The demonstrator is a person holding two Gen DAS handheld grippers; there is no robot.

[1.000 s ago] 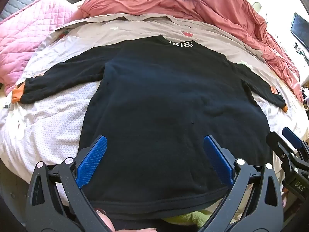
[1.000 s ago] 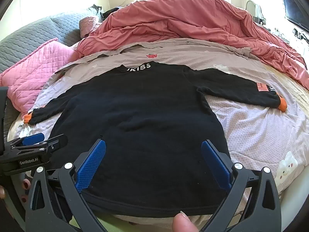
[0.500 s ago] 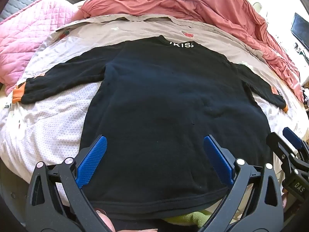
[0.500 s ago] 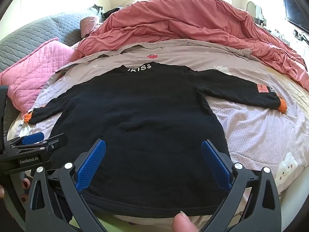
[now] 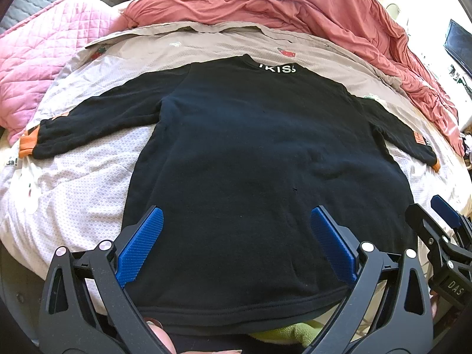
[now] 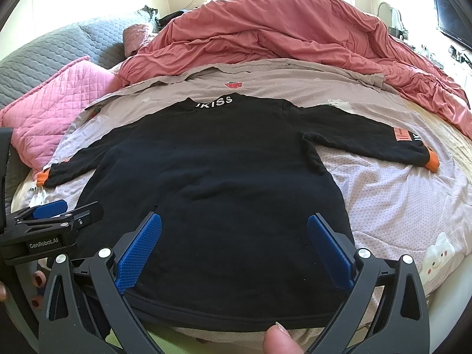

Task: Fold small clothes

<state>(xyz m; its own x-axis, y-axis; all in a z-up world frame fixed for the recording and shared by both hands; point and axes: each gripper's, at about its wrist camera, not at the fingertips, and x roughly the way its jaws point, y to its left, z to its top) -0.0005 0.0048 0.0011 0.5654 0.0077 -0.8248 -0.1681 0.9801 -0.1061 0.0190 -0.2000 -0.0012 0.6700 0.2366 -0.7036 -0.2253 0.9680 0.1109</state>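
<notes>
While the black sweatshirt [image 5: 259, 162] lies flat on the bed [image 6: 398, 206] as before, both left gripper [image 5: 236, 242] and right gripper [image 6: 234, 242] hover unchanged, fingers wide.

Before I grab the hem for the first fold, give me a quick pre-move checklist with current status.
1. Black sweatshirt spread flat, back up: ok.
2. Both sleeves out sideways, orange cuffs visible: ok.
3. Left gripper open, empty: ok.
4. Right gripper open, empty: ok.
5. Hem within reach, free of the fingers: ok.
6. Whether pads touch the fabric: cannot tell.
</notes>
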